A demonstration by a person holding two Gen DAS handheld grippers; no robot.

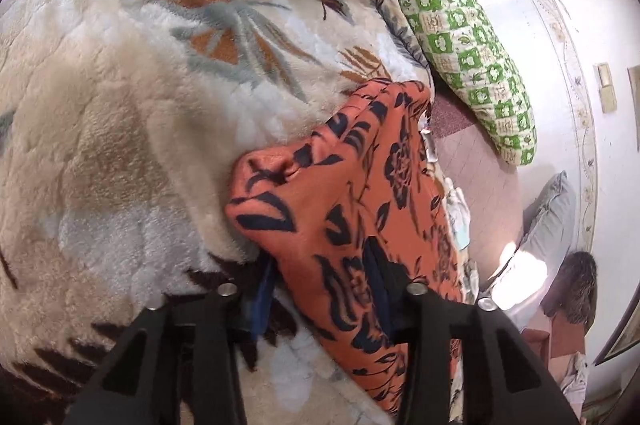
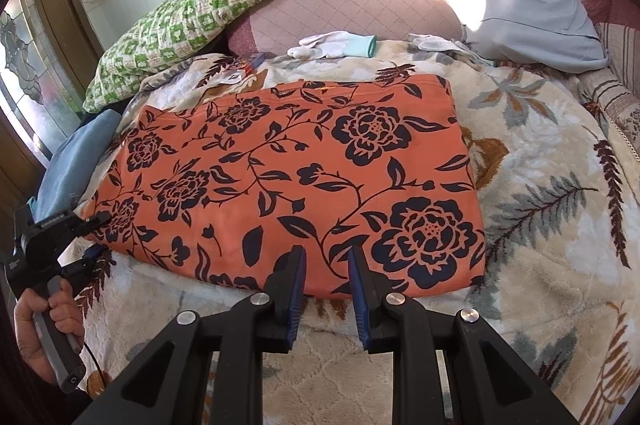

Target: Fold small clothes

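Here, rectangular orange floral garment [image 2: 288,181], smooth, on plush leaf-patterned blanket [image 2: 552,225]

From the left wrist we look forward and down along the left gripper [image 1: 320,289], very near the bed — the orange flowered cloth [image 1: 360,209] fills the space between and just ahead of the fingers, with the fleece blanket [image 1: 120,105] to its left and the green checked pillow [image 1: 460,37] further ahead to the right.

From the right wrist we look down along the right gripper [image 2: 326,265] from a little further back, so the whole cloth [image 2: 288,177] lies spread ahead of the fingers. This view also takes in the left gripper [image 2: 94,225] far to its left, at the cloth's edge. Both views share the cloth, the blanket [image 2: 540,217] and the green pillow [image 2: 192,13].
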